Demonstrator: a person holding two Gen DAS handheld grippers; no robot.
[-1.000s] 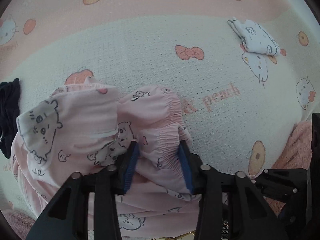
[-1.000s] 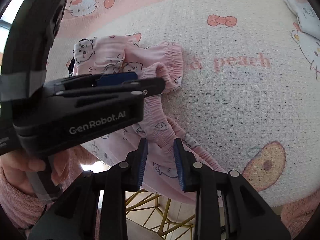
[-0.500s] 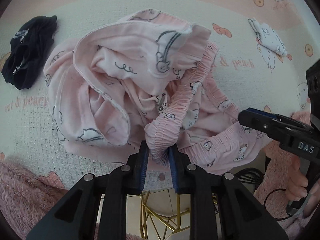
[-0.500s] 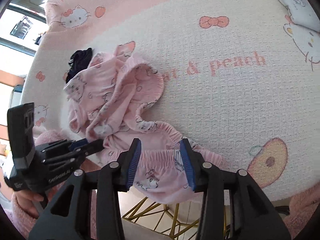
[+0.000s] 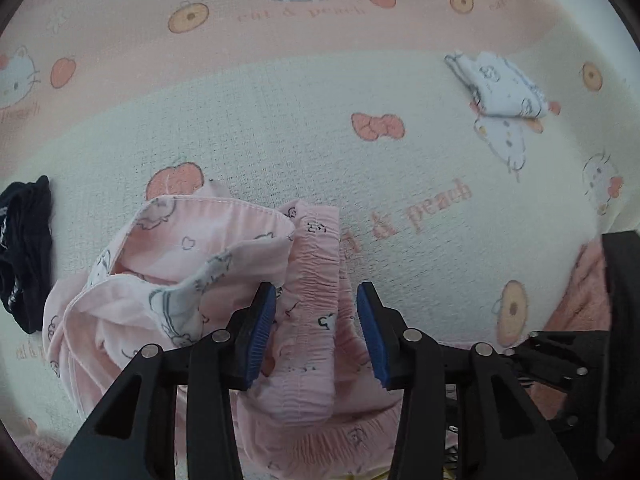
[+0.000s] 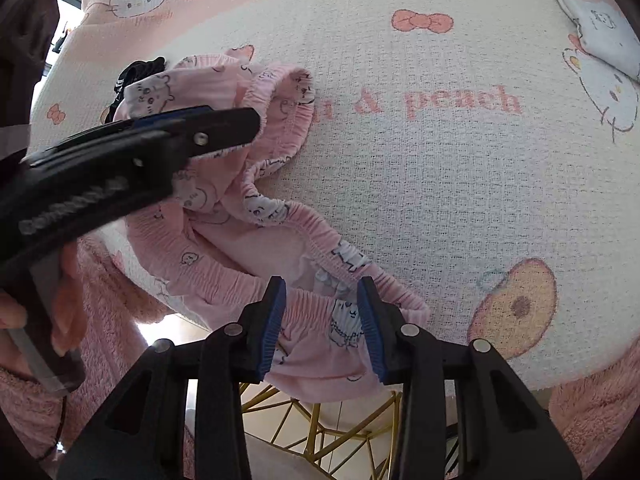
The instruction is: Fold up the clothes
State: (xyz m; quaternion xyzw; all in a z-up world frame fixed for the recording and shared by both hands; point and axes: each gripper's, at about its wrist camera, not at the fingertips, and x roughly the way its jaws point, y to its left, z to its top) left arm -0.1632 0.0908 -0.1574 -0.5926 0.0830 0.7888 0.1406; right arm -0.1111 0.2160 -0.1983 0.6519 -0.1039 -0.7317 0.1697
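Crumpled pink shorts (image 5: 304, 320), ruched waistband between opening left tongs (image 5: 316, 334) and closing right tongs (image 6: 322, 326).

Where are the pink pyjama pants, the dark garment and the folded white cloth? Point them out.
pink pyjama pants (image 5: 316, 280): left wrist view, gathered waistband.
dark garment (image 5: 24, 252): left wrist view, crumpled middle.
folded white cloth (image 5: 500, 84): left wrist view, top face.

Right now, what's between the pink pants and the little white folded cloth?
Nothing but bare blanket between the pink pants and white cloth, seen in the left view.
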